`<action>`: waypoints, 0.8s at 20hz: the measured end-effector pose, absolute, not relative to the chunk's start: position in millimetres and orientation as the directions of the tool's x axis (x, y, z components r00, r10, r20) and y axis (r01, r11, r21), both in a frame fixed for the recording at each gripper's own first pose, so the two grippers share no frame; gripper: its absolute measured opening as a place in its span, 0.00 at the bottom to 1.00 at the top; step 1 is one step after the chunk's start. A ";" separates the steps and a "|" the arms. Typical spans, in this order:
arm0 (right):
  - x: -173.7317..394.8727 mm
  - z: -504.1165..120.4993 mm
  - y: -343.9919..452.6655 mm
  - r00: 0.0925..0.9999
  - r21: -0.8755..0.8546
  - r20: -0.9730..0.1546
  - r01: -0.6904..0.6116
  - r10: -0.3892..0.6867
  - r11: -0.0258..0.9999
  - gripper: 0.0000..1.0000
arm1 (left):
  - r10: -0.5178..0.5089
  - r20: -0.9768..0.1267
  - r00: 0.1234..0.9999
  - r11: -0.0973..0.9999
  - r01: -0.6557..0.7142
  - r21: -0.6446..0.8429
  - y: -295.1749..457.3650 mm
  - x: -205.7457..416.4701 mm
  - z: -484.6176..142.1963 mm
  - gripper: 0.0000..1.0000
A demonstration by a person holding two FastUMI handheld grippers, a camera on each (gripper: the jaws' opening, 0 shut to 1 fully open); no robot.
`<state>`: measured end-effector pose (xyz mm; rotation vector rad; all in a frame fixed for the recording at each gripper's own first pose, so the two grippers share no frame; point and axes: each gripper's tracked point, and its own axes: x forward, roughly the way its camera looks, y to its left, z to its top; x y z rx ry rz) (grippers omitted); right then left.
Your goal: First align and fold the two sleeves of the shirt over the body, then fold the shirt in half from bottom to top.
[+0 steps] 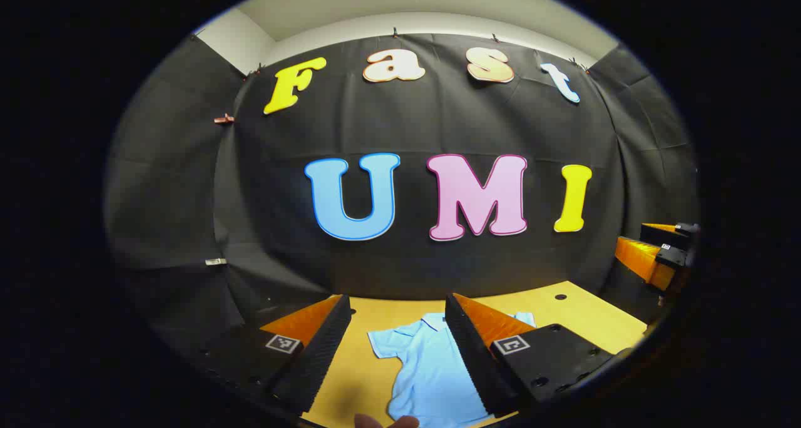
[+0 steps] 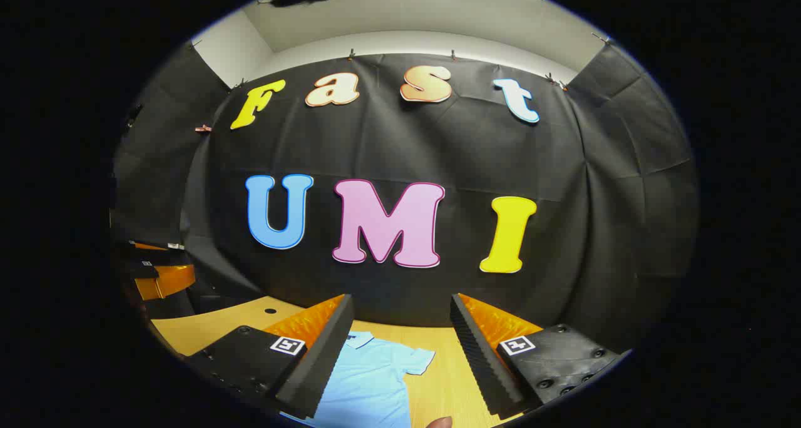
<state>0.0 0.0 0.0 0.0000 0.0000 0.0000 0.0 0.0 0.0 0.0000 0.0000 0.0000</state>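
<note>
lying flat on the table (image 1: 563, 309), a pale blue shirt (image 1: 432, 371), sleeves seemingly unfolded; both tools wide open, empty.

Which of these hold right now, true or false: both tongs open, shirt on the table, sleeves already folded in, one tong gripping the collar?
1. Both tongs are open: true; the left tongs and right tongs each show a wide gap.
2. The light blue shirt lies on the wooden table: true.
3. The sleeves are folded over the body: false; they spread outward.
4. One tong grips the collar: false; neither touches the shirt.
</note>
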 end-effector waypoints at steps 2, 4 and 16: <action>-2.3 0.8 3.0 1.000 -0.004 0.000 0.011 -0.011 1.000 0.96 | -0.012 -0.005 1.000 1.000 0.012 -0.013 -0.2 3.1 -1.8 0.96; -2.6 -3.3 7.0 1.000 -0.019 -0.009 0.018 -0.018 1.000 0.96 | -0.028 -0.007 1.000 1.000 0.028 -0.014 0.5 6.7 -2.7 0.96; 13.8 -14.6 19.6 0.998 -0.033 -0.042 0.049 -0.051 0.998 0.97 | -0.049 -0.026 0.998 0.999 0.049 -0.010 15.4 37.0 -17.1 0.96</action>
